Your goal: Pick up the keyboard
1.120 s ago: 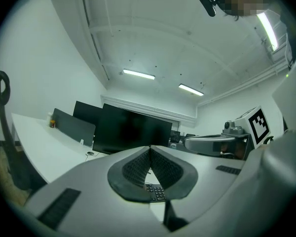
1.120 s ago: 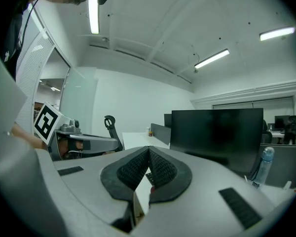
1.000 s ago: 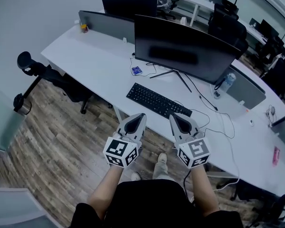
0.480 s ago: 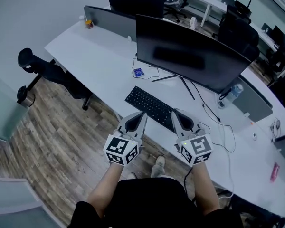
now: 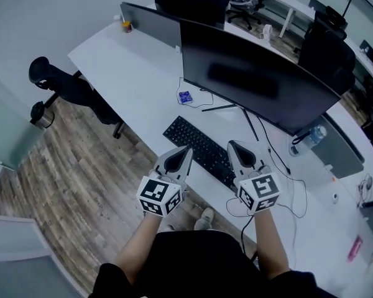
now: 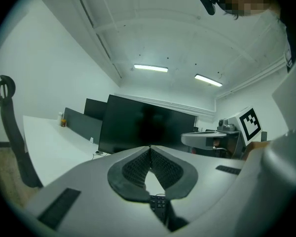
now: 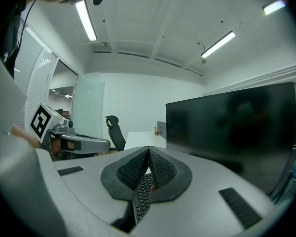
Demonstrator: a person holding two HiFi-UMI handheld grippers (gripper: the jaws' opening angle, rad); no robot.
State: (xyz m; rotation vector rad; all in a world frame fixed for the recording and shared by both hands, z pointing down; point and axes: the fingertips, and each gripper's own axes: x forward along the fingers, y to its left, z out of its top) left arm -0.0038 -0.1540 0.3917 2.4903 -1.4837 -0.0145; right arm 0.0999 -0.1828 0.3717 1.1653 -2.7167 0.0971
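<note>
You stand at the near edge of the long white desk [image 5: 128, 72]. The wide black curved monitor [image 5: 261, 82] takes up most of the space behind your work. Off to the left, the black office chair [image 5: 71, 90] is well clear of you.

The flat black keyboard [image 5: 196, 143] is the thing to lift. It lies flat on the desk in front of the monitor's stand, set at a slant close to the desk's front edge, and nothing holds it.

Your left gripper [image 5: 184, 149] has its tip just beside the keyboard's near long edge, about midway along. Your right gripper [image 5: 232, 144] covers the keyboard's right end in the head view. Both pairs of tongs are clenched tight on nothing, with the ribbed pads meeting at a point. Each gripper view shows only a strip of keys below the closed tips. I can't tell whether either tip touches the keyboard, but both look to be above it.

I judge this to be the reach, with the grasp not yet begun. Next you need to spread both pairs of jaws and move the left gripper out toward the keyboard's left end. Then seat each pair over a short edge so the board comes up level.

Mind the thin black cables [image 5: 280, 166] by your right gripper. The clear water bottle [image 5: 309, 138] and the small blue item [image 5: 185, 97] are out of the way.
</note>
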